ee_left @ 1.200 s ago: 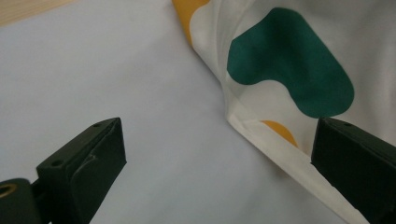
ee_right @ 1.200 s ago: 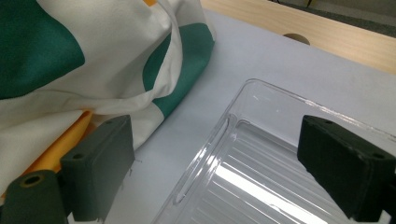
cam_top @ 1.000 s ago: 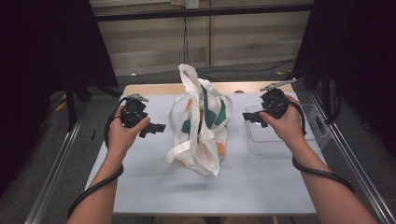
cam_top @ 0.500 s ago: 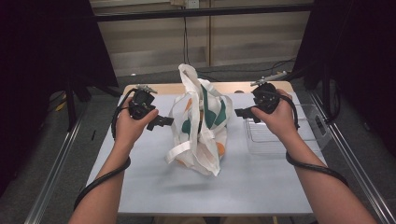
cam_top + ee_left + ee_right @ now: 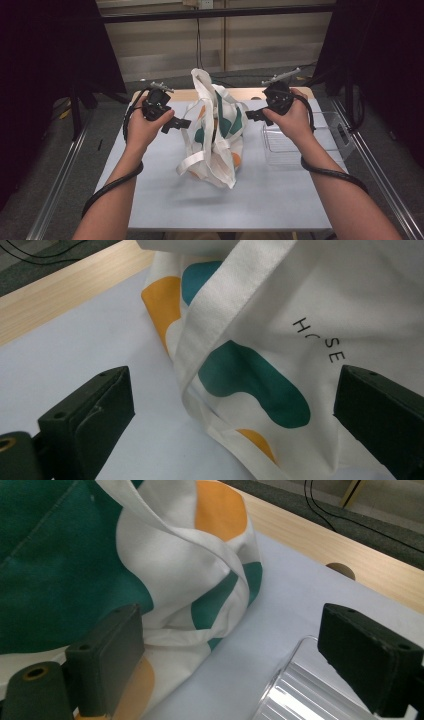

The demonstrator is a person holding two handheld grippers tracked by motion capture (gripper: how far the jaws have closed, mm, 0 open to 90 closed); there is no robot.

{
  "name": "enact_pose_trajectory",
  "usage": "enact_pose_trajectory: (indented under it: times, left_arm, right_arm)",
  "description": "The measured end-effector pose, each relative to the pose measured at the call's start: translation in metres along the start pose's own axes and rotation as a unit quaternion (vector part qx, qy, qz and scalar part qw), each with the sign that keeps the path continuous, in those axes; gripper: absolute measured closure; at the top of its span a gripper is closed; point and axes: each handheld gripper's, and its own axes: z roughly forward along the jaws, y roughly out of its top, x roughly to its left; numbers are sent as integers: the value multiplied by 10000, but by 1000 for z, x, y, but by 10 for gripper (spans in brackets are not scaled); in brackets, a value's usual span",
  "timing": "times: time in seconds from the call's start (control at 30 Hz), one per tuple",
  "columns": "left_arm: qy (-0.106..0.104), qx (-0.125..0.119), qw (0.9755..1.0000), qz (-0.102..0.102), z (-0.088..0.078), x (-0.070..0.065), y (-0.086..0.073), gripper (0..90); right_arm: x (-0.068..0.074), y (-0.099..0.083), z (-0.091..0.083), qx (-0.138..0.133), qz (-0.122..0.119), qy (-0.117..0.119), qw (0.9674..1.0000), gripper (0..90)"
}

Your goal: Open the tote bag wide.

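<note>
The left tongs (image 5: 181,123) hover with their black jaws spread wide and nothing between them, held just beside the left flank of the white cloth tote bag with green and orange blobs (image 5: 216,131). In the left gripper view the bag's broad white strap (image 5: 235,305) runs slantwise across the printed cloth between the two jaws, and dark letters show on the fabric. The right tongs (image 5: 251,116) stand gaping too, empty, close to the bag's right side; in the right gripper view one jaw sits against the backdrop of green cloth and the other above the ribbed edge of a clear plastic tray (image 5: 295,690). The bag slumps in the middle of the pale grey surface (image 5: 150,190), its handle standing up at the far end. The clear tray (image 5: 305,142) rests on the surface just right of the bag, under the right hand (image 5: 295,122).
</note>
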Motion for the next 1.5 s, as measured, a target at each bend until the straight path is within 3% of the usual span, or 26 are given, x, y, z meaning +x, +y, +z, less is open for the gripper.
enact_pose_trajectory:
  times: [0.03, 0.07, 0.1, 0.17, 0.23, 0.3, 0.37, 0.4, 0.47, 0.5, 0.87, 0.93, 1.1, 1.2, 1.27, 1.5]
  left_arm:
    - [-21, 43, 10000, 55, 0, 0, 1, 26]
    - [-35, -40, 10000, -78, 1, -1, 2, 26]
    - [-32, 47, 10000, 39, 0, 0, 4, 26]
    - [-39, -17, 10000, -34, 0, -1, 5, 26]
    - [-42, 33, 10000, 57, -2, -1, 8, 26]
    - [-35, -46, 10000, -8, -2, -3, 10, 26]
    - [-38, 33, 9999, 88, -4, -2, 13, 26]
    - [-39, -55, 10000, -5, -3, -4, 14, 26]
    - [-47, -4, 9999, 96, -4, -4, 16, 26]
    - [-55, -58, 10000, 51, -3, -6, 17, 26]
    - [-91, 21, 9998, 169, -5, -10, 27, 26]
    - [-72, -59, 9999, 102, -4, -12, 28, 26]
    - [-125, 67, 9996, 239, -4, -12, 30, 26]
    - [-88, -33, 9999, 112, -3, -16, 31, 26]
    - [-80, 21, 9997, 219, -4, -15, 32, 26]
    - [-107, -28, 9999, 119, -2, -19, 34, 29]
  right_arm:
    - [2, 2, 0, -2, -16, 12, 10000, 106]
    - [5, 6, -1, -3, -47, 44, 10000, 106]
    - [6, 7, -2, -17, -59, 42, 10000, 107]
    - [8, 9, -2, -20, -60, 73, 10000, 106]
    - [11, 14, -3, -35, -92, 102, 9999, 106]
    - [13, 18, -4, -45, -117, 108, 9999, 106]
    - [15, 21, -5, -45, -142, 107, 9998, 105]
    - [16, 23, -5, -62, -125, 115, 9998, 105]
    - [17, 25, -5, -42, -125, 151, 9998, 104]
    - [18, 27, -4, -14, -146, 127, 9998, 104]
    - [23, 33, -3, 13, -155, 220, 9996, 102]
    - [24, 34, -3, 28, -145, 219, 9996, 103]
    - [28, 38, -2, 28, -196, 236, 9995, 102]
    - [32, 41, -1, 27, -195, 249, 9995, 101]
    - [34, 44, -1, 6, -163, 292, 9994, 101]
    - [38, 53, 1, -6, -22, 358, 9994, 99]
